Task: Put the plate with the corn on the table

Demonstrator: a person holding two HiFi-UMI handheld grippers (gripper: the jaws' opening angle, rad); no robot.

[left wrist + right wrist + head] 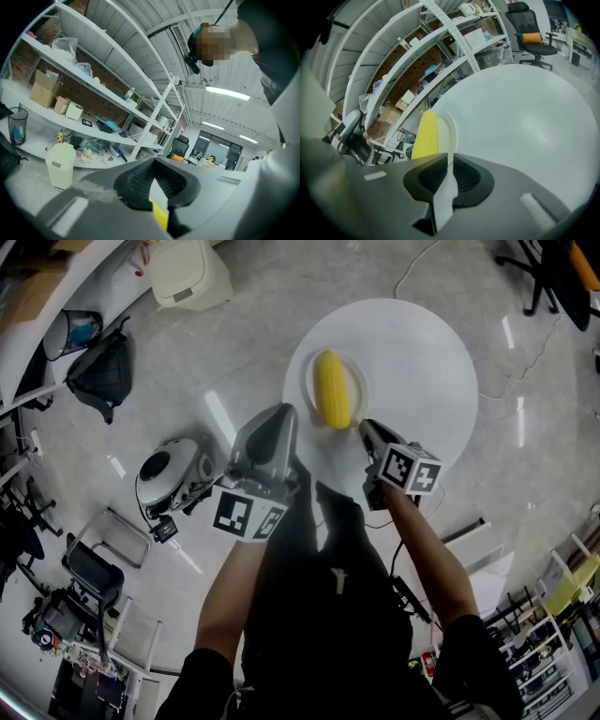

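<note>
A white plate [307, 371] with a yellow corn cob [331, 390] lies on the left part of a round white table [422, 362]. My right gripper [364, 426] reaches the plate's near rim from below right. In the right gripper view the white rim of the plate [449, 129] runs down between the pads of my right gripper [449, 168], which is shut on it, and the corn cob [425, 133] lies just beyond. My left gripper [284, 413] hovers by the table's left edge, close to the plate. In its own view my left gripper [157, 187] looks shut, with only a thin slit left.
A cream waste bin [190, 273] and a black bag [103, 371] are on the floor at the far left. A round grey machine [169, 479] sits near my left side. An office chair [532, 40] and white shelving [440, 51] stand beyond the table [520, 122].
</note>
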